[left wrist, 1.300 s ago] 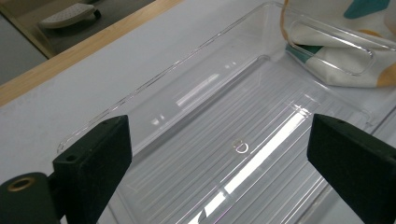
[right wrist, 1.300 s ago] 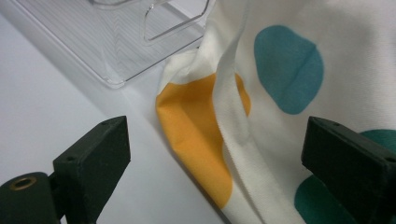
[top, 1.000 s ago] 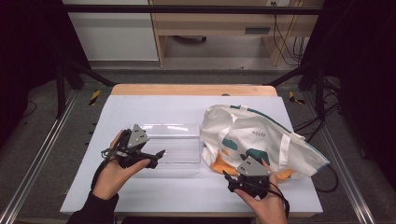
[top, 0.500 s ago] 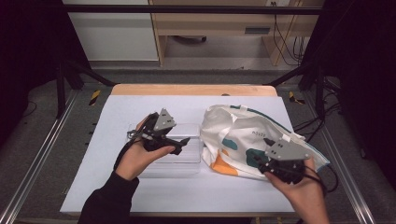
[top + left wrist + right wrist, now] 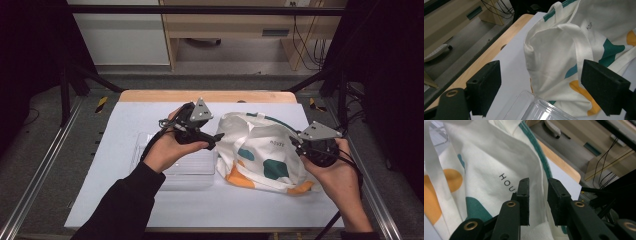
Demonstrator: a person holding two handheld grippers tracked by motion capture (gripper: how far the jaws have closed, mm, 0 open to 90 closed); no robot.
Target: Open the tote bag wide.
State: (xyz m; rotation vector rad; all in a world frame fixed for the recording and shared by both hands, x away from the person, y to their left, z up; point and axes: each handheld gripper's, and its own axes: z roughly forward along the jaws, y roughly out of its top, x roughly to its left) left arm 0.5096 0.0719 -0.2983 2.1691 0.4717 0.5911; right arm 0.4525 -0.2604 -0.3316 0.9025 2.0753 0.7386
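**Ana:** Tote bag, white cloth with teal and orange patches, lies on the white table, filling the right half of it. From the table's middle it sits toward three o'clock.

**Ben:** And the grippers?

**Ana:** The left gripper hangs at the bag's nine o'clock edge, jaws pointing at the cloth. In the left gripper view its jaws stand wide apart, and the bag's folded corner with a strap sits beyond the gap. They have just been closing a little, yet neither pad touches the cloth.

**Ben:** The right one?

**Ana:** The right gripper is at the bag's three o'clock edge, held in the person's right hand. Its jaws have just been closing a good way. In the right gripper view a narrow gap remains, with the bag's cloth, near the teal-trimmed rim, rising behind and between them. Whether the pads already pinch the cloth I cannot tell.

**Ben:** Anything else on the table?

**Ana:** A clear plastic tray lies just at the bag's nine o'clock side, under the left hand. In the left gripper view its ribbed edge sits at six o'clock, close against the bag's lower corner. Printed letters show on the bag near the right jaws.
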